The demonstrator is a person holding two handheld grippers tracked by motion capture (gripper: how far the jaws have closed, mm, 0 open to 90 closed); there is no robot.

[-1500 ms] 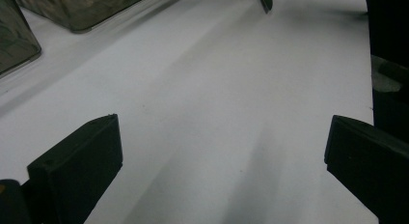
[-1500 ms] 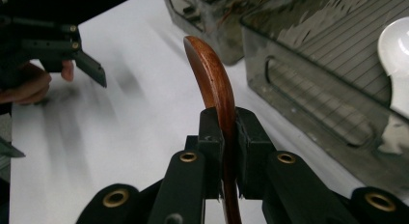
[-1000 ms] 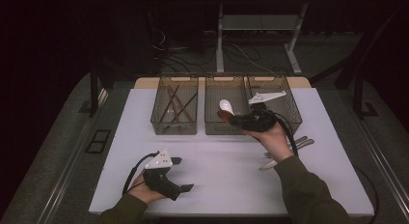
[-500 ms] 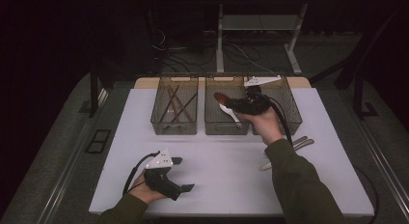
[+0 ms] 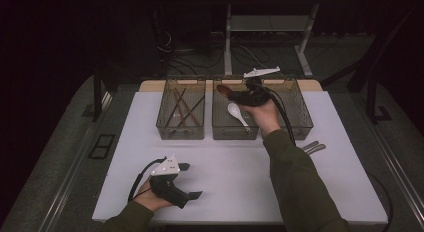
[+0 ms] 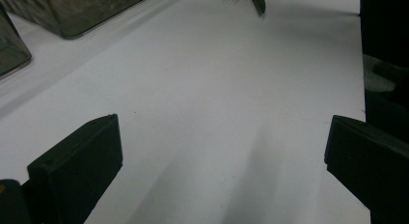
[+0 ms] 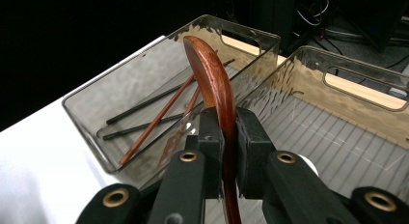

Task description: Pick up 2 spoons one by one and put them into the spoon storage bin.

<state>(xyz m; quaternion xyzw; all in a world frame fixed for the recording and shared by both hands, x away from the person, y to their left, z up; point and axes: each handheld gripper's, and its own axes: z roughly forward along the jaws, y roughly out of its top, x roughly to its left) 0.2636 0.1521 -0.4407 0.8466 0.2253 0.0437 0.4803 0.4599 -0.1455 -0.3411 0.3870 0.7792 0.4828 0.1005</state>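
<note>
Wooden spoon sits pinched edge-on in the right gripper over the middle basket. Looks light, stiff and glossy, so it may slip; grip the handle. Left gripper rests open.

Below the right gripper the middle basket is open; only a white spoon lies there.

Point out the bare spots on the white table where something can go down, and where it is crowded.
Free: the white table between the left gripper and the right sleeve, and its left strip beside the chopstick bin. Crowded: the back edge with the three bins, and the cutlery by the right sleeve.
</note>
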